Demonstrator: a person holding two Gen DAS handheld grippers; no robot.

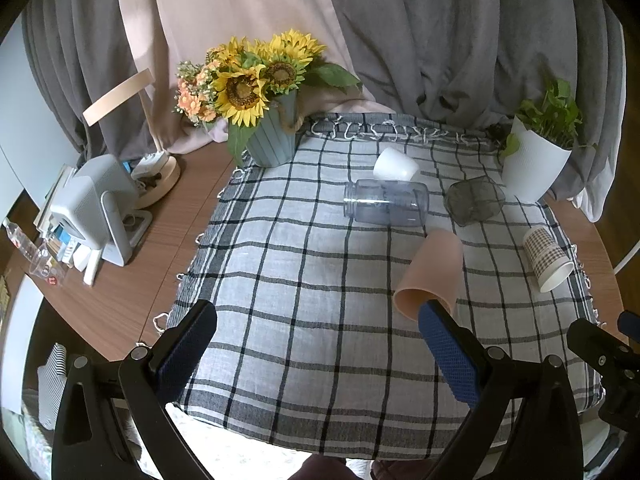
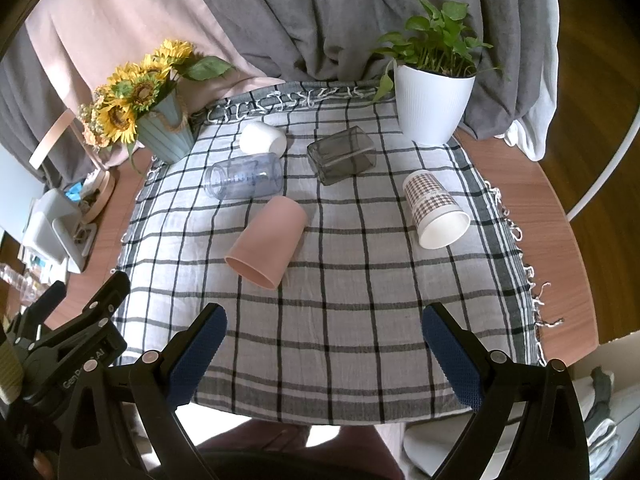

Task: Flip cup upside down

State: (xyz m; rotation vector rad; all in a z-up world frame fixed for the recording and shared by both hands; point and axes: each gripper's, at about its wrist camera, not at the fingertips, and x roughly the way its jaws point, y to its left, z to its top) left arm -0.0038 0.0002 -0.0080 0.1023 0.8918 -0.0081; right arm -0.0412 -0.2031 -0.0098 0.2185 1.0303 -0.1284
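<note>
Several cups lie on their sides on a checked cloth [image 2: 352,320]. A pink cup [image 2: 267,238] [image 1: 430,272] lies mid-cloth, mouth toward me. A checked paper cup [image 2: 434,208] [image 1: 546,258] lies at the right. A clear bluish cup [image 2: 244,176] [image 1: 386,202], a small white cup [image 2: 263,138] [image 1: 396,165] and a dark glass cup [image 2: 342,156] [image 1: 474,200] lie farther back. My left gripper [image 1: 318,332] is open and empty over the cloth's near left part. My right gripper [image 2: 324,332] is open and empty near the front edge.
A sunflower pot [image 2: 166,132] [image 1: 272,136] stands at the cloth's back left, a white plant pot [image 2: 432,104] [image 1: 532,168] at the back right. A lamp [image 1: 160,176] and small appliances [image 1: 94,208] crowd the wooden table's left side. Curtains hang behind.
</note>
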